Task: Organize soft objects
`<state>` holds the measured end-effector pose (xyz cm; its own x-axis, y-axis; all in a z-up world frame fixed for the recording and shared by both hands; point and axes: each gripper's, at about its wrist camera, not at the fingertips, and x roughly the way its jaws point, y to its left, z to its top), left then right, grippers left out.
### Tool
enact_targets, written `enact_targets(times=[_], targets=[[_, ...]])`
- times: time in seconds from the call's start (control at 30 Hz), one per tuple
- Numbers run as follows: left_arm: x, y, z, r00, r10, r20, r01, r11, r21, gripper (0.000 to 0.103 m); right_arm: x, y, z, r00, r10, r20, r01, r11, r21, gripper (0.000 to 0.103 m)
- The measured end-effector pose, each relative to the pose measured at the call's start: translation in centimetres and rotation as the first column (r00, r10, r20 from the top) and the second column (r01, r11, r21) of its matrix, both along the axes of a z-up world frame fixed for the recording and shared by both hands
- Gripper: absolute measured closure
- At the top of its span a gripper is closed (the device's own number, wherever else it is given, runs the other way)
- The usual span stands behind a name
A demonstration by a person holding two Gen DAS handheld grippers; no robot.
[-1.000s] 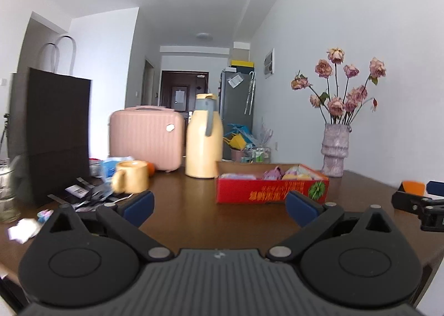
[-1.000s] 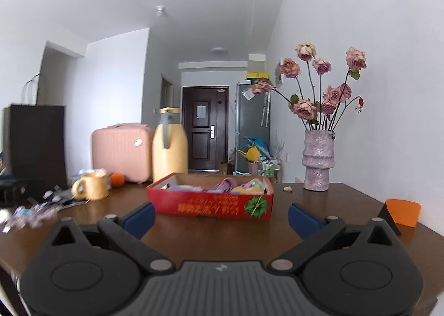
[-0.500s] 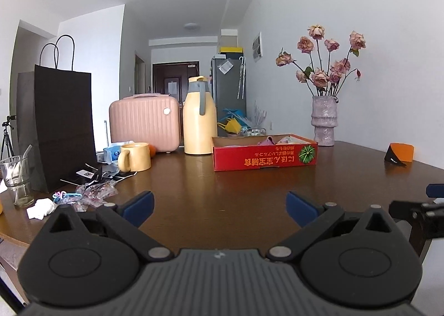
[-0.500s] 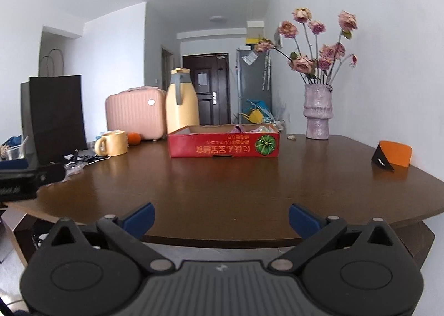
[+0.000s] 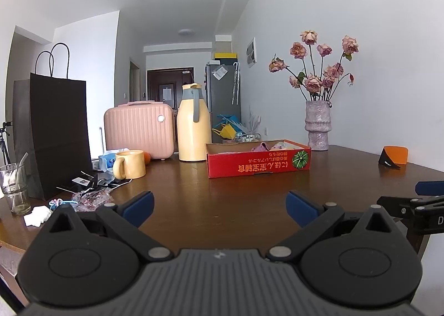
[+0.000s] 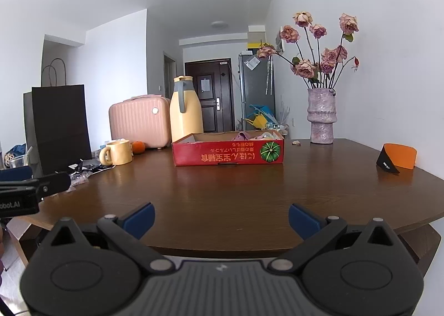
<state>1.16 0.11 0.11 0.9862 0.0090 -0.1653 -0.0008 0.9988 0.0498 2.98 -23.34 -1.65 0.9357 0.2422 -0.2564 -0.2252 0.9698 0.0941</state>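
A shallow red cardboard box (image 5: 258, 162) (image 6: 229, 151) stands mid-table with soft pink and yellow items (image 5: 270, 146) (image 6: 251, 135) lying inside it. My left gripper (image 5: 219, 209) hangs open over the near part of the brown table (image 5: 222, 191), well short of the box, nothing between its blue pads (image 5: 137, 208). My right gripper (image 6: 220, 220) is open at the table's near edge, also empty. The right gripper shows at the right edge of the left wrist view (image 5: 427, 205), and the left gripper at the left edge of the right wrist view (image 6: 25, 191).
A yellow jug (image 5: 193, 127), pink case (image 5: 140, 129), yellow mug (image 5: 130, 165), black paper bag (image 5: 51, 135), glass (image 5: 15, 188) and small litter (image 5: 88, 194) crowd the table's left. A vase of dried roses (image 5: 317, 124) and an orange card (image 5: 394, 158) stand at the right.
Both grippers have drawn back from the box toward the table's near edge, so the box looks smaller and more tabletop shows. Their jaws stayed open.
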Motion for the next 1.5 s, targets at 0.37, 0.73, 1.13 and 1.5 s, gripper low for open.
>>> enact_targets(times=[0.37, 0.73, 1.13, 1.5], targets=[[0.10, 0.32, 0.07, 1.000, 0.005, -0.001, -0.005, 1.000, -0.001, 0.000, 0.24, 0.33, -0.26, 1.000, 0.015, -0.002, -0.015, 1.000, 0.002, 0.000], [0.13, 0.46, 0.06, 1.000, 0.003, 0.002, -0.003, 1.000, 0.002, 0.000, 0.22, 0.42, -0.29, 1.000, 0.018, -0.001, -0.018, 1.000, 0.006, 0.000], [0.17, 0.53, 0.04, 1.000, 0.003, 0.001, -0.003, 1.000, 0.002, 0.000, 0.30, 0.18, -0.14, 1.000, 0.013, 0.001, -0.013, 1.000, 0.008, 0.000], [0.12, 0.53, 0.00, 1.000, 0.004, -0.001, -0.004, 1.000, 0.003, 0.000, 0.35, -0.03, -0.08, 1.000, 0.009, 0.000, -0.009, 1.000, 0.019, 0.000]])
